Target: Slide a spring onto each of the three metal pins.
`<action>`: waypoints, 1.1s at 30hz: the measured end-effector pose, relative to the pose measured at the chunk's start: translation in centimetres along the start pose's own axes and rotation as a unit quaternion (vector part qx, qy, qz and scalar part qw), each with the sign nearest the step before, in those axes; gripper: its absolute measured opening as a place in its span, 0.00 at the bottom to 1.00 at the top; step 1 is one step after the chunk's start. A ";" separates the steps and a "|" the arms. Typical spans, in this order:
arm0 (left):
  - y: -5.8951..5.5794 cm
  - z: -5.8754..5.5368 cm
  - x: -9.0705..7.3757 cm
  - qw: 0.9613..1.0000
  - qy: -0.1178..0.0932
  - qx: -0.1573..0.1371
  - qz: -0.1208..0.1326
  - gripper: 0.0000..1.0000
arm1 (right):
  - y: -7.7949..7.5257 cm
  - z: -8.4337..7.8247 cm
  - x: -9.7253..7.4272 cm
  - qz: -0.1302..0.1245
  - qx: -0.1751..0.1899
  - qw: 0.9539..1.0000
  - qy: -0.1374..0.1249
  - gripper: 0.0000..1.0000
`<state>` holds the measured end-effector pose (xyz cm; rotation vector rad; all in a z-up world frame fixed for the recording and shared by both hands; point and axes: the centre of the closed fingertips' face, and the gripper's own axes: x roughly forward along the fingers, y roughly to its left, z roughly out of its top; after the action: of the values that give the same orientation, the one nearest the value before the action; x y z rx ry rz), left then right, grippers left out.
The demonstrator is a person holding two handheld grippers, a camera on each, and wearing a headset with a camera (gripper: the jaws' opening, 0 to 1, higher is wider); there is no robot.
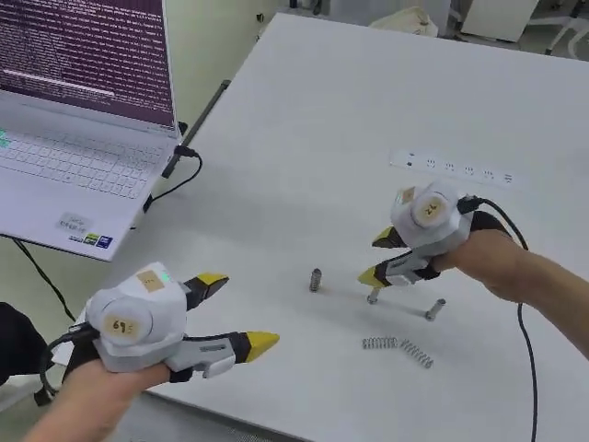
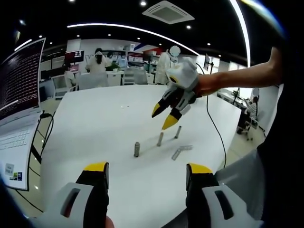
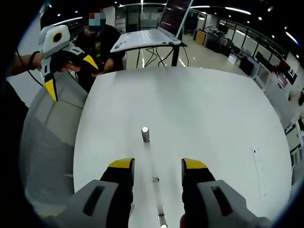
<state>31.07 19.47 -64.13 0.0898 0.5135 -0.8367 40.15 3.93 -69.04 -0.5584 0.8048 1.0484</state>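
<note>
Our right gripper [image 1: 375, 259] hangs with its jaws apart and nothing between them, its lower tip just above the middle pin [image 1: 373, 296]. Our left gripper [image 1: 236, 310] waits near the front edge of the counter [image 1: 304, 138], also spread and empty. The left pin [image 1: 316, 280] looks ribbed, so we judge that it already carries a spring. The middle one and the right pin [image 1: 435, 309] look bare. Two loose springs [image 1: 378, 343] lie end to end just in front of the pins.

The main risk we see is the right gripper's tip knocking the middle pin as it swings toward the springs. We cannot tell whether the pins are fixed down. The springs touch each other, so a careless pinch could take both or hook their coils together. If we squeeze one too hard or off centre, it may shoot out and roll off the near edge.
</note>
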 end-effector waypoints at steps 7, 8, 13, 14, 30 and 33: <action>0.0 0.2 0.0 1.000 0.001 0.005 -0.001 0.64 | -0.2 -1.1 -1.6 -0.020 0.029 0.999 -0.018 0.39; 0.0 0.2 0.0 1.000 0.002 0.004 -0.002 0.64 | -0.2 -1.2 -1.8 -0.021 0.032 0.999 -0.018 0.39; 0.1 0.3 0.0 1.000 0.002 0.004 -0.001 0.66 | -0.1 -2.5 -3.0 -0.036 0.056 0.997 -0.027 0.39; 0.1 0.2 0.1 1.000 0.003 0.004 -0.002 0.66 | -0.1 -2.6 -3.1 -0.037 0.058 0.997 -0.027 0.40; -0.6 0.6 1.1 1.000 0.011 0.014 -0.023 0.69 | 0.1 -6.5 -7.1 -0.093 0.144 0.983 -0.066 0.46; -0.5 0.7 1.2 1.000 0.011 0.014 -0.024 0.70 | 0.0 -6.9 -7.8 -0.104 0.159 0.979 -0.077 0.47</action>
<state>31.62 18.11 -64.05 0.1138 0.5259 -0.8903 35.95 -5.40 -66.90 -0.2771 0.7410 0.7423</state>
